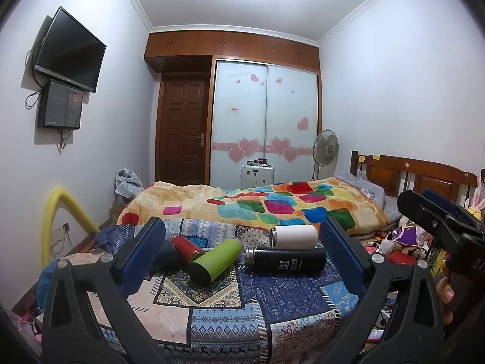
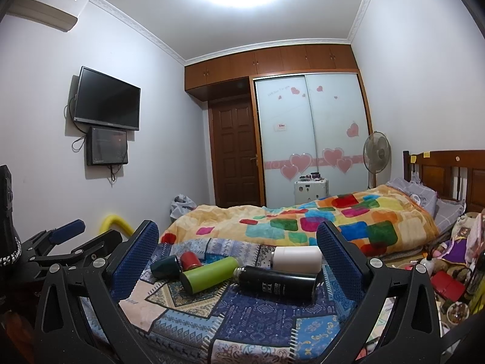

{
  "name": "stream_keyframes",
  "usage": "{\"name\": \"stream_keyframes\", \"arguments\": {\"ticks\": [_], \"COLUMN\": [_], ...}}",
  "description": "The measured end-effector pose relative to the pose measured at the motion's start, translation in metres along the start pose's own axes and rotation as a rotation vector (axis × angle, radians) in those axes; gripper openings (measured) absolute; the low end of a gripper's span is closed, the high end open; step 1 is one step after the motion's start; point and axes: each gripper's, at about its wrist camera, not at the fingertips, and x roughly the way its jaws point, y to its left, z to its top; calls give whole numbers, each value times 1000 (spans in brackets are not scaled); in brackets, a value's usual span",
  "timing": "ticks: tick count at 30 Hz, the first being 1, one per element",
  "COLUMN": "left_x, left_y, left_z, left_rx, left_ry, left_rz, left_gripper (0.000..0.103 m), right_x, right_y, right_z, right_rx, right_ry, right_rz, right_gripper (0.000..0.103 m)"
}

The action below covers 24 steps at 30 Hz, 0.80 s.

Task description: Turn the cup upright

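Lying beyond spread fingers (image 1: 150, 242) (untouched): cups (image 1: 216, 259)

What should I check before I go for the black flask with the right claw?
1. Right claw open: ok.
2. Left claw open, holding nothing: ok.
3. Black flask lying on its side: ok, needs uprighting.
4. Room around it: not ok; white flask sits right behind, green flask near its neck.
5. Neck end known: ok, points left.
6. Patchwork cloth firm enough to stand it: cannot tell.
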Motion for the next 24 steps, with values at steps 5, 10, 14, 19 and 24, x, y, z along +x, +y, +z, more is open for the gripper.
{"name": "stream_keyframes", "arguments": {"ticks": [5,10,14,19,24], "left_x": [0,-1,0,-1,-1], "left_y": [0,0,-1,-2,-3], "left_z": [0,1,2,2,2], "left_rx": [8,8,9,8,11], "left_ry": [-2,-2,-1,-1,-2], "left_rz": [3,2,2,1,0], "left_gripper": [103,103,103,103,103], "right_x": [-1,-1,-1,-1,0], "right_y": [-1,-1,-1,0,0], "right_z": [1,1,0,0,0], "right_rx": [1,3,2,-2,-5], "right_ry": [0,1,0,0,1], "right_rz": [-1,0,-1,0,-1], "right_gripper": [103,103,103,103,103]}}
